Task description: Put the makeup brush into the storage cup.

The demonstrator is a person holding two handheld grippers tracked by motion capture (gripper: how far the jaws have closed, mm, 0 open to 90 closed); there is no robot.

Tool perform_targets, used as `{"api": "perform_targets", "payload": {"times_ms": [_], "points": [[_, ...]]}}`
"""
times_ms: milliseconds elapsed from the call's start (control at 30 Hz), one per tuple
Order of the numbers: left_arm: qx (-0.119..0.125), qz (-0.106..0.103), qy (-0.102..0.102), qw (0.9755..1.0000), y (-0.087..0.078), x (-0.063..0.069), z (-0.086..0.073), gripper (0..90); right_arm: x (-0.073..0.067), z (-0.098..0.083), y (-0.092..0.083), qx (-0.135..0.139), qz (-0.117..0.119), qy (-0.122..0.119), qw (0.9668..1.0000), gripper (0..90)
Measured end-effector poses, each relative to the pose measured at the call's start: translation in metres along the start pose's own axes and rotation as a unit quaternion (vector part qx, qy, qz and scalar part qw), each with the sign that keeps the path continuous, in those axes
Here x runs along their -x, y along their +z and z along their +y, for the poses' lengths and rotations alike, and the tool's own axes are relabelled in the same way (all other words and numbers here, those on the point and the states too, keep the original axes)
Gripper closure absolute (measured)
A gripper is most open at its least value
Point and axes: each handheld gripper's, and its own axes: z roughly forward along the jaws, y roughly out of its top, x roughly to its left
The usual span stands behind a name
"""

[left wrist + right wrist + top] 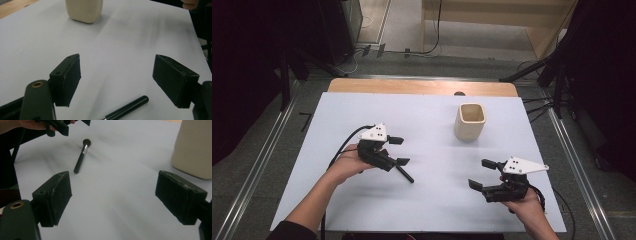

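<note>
The left gripper [398, 151] hangs just over a black-handled makeup brush [81, 158] that lies flat on the white table [422, 200], a little left of the middle. Its jaws are spread wide with nothing between them, and in the left gripper view the end of the brush handle sits just below and between them, so I would judge the person is lining up to pinch the handle. The brush lies slantwise, handle end toward the near edge and bristles away under the left hand [349, 162], which would explain the gripper's turned wrist.

The right gripper [482, 174] waits near the near right corner, also released and empty, well apart from the brush. A cream, square-mouthed cup [470, 121] stands upright toward the far right of the table; it looks a likely holder for the brush, though that is my guess.

From above, the left gripper covers most of the brush, leaving a short length of handle. The cup's inside is hard to read, and both gripper views cut off its rim.
</note>
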Motion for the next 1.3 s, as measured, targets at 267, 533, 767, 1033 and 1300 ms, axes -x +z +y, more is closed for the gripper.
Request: {"api": "perform_targets", "payload": {"times_ms": [267,533,767,1033,1300], "points": [[-0.03,-0.033,0.042,0.9981,-0.004,-0.006,0.005,24.8,0.001,0.0,0.0,0.004,0.004,0.0,1.0,14.7],[-0.045,-0.065,0.058,0.9952,-0.006,-0.015,0.012,25.3,0.001,0.001,0.0,0.002,0.01,0.003,0.9999,14.6],[-0.083,-0.078,0.085,0.9899,-0.007,-0.023,0.024,26.0,0.001,0.001,0.001,0.003,0.012,0.003,0.9999,14.6],[-0.133,-0.073,0.096,0.9837,-0.008,-0.027,0.03,25.4,0.001,0.0,0.002,-0.001,0.013,0.003,0.9999,14.6],[-0.182,-0.061,0.12,0.974,-0.009,-0.026,0.034,25.5,0.001,0.0,0.002,-0.006,0.012,0.002,0.9999,14.6]]}}
